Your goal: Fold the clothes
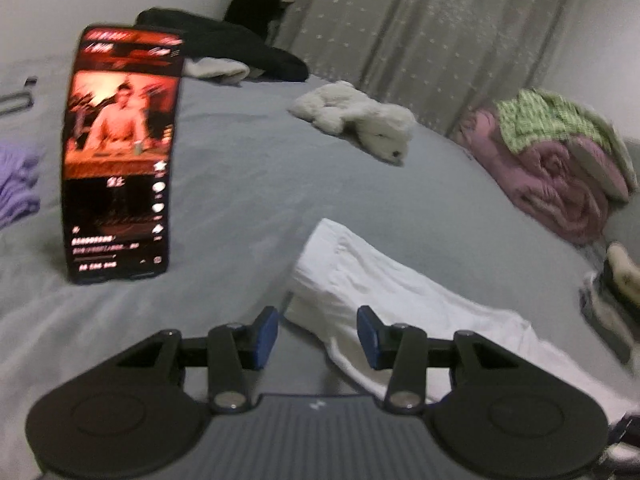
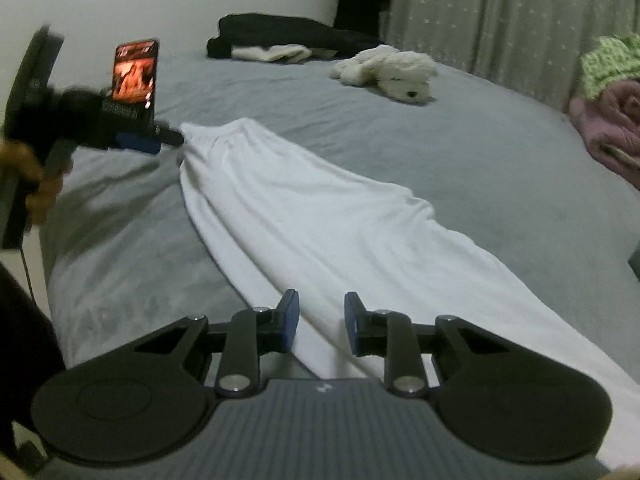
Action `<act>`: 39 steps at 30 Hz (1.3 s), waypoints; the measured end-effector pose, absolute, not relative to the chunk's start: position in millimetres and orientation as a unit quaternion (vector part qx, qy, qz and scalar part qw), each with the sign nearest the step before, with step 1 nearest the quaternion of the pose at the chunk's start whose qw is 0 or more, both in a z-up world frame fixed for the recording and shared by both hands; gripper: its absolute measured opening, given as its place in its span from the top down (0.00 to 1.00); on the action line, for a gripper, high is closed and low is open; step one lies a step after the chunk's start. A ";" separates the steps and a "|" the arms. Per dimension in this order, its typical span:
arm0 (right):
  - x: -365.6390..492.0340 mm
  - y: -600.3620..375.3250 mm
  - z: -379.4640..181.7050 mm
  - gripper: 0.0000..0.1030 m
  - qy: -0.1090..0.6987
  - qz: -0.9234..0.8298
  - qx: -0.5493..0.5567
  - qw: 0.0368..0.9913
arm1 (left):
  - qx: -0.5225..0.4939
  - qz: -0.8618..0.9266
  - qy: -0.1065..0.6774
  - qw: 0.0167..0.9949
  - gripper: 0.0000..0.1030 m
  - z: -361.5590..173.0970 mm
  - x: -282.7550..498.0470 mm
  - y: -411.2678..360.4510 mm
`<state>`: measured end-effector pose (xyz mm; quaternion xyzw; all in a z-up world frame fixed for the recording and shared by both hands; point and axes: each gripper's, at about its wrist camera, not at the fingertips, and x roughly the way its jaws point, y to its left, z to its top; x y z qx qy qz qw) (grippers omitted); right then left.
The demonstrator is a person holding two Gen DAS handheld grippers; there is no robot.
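Lying lengthwise across the grey bed [image 2: 460, 168], a white garment [image 2: 304, 216] was seen already doubled into a long narrow strip, so the first fold was judged done and the halving of the strip end to end was judged to be the step in hand. The left gripper [image 1: 317, 336] was held at one end of the garment, its jaws apart with the cloth edge between them but not pinched. The right gripper [image 2: 321, 322] was held over the other end, jaws likewise apart around a ridge of cloth, nothing yet gripped. A propped phone [image 1: 120, 152], a plush toy [image 2: 390, 72] and a rolled quilt [image 1: 556, 176] were left well apart from the garment. Both ends would need to be pinched firmly and one carried over onto the other.
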<state>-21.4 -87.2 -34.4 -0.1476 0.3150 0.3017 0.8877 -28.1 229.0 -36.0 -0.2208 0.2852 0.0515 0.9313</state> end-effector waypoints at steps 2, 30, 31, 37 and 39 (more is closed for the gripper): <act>-19.6 -82.2 -37.9 0.75 0.317 0.307 -0.157 0.884 | -0.238 0.048 0.276 0.930 0.58 -34.2 -29.2 234.7; -25.3 -71.0 -39.4 0.99 0.368 0.397 -0.203 0.815 | -0.228 0.057 0.306 0.923 0.94 -42.0 -23.1 248.1; -26.9 -69.6 -41.0 0.95 0.370 0.399 -0.210 0.812 | -0.228 0.058 0.310 0.921 0.94 -43.5 -23.1 248.6; -22.6 -76.5 -34.2 0.75 0.353 0.387 -0.189 0.830 | -0.220 0.058 0.303 0.925 0.94 -40.1 -24.6 247.1; -17.2 -82.9 -33.1 0.75 0.349 0.373 -0.180 0.841 | -0.216 0.059 0.302 0.927 0.94 -40.2 -24.3 245.8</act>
